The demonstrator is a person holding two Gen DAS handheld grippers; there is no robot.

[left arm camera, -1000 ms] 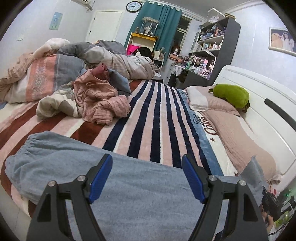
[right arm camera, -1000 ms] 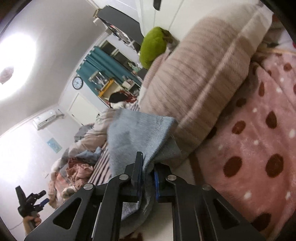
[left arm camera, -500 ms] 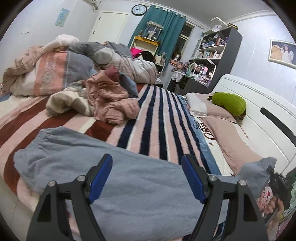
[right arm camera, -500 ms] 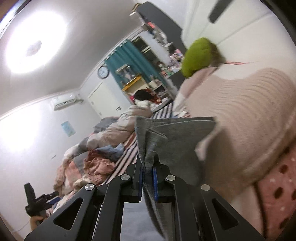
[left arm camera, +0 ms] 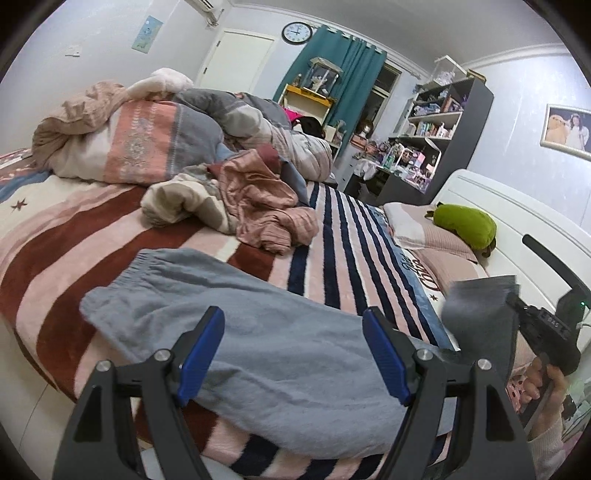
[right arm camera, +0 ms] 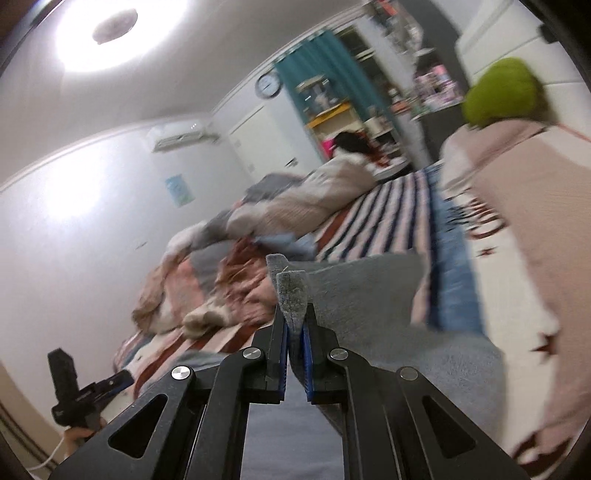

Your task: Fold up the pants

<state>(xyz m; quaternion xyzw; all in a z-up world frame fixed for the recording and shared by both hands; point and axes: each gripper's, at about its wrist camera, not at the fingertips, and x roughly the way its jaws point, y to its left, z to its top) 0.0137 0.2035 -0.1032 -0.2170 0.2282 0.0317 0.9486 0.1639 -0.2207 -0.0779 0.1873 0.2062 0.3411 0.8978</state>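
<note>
Grey pants (left arm camera: 258,343) lie across the striped bed (left arm camera: 332,236), waistband toward the foot. The right gripper (right arm camera: 294,328) pinches a lifted leg end near the pillow (left arm camera: 439,251); the left gripper (left arm camera: 293,354) hovers spread, empty, over the pants.

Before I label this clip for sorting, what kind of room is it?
A lived-in bedroom, most likely: a bed with a striped blanket, pillows, a rumpled duvet, and cluttered shelves by a teal curtain.

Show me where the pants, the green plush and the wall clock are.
pants (left arm camera: 266,354): left wrist view, middle of the grey cloth on the bed.
green plush (left arm camera: 465,225): left wrist view, middle of its body.
clock (left arm camera: 296,32): left wrist view, its face.
</note>
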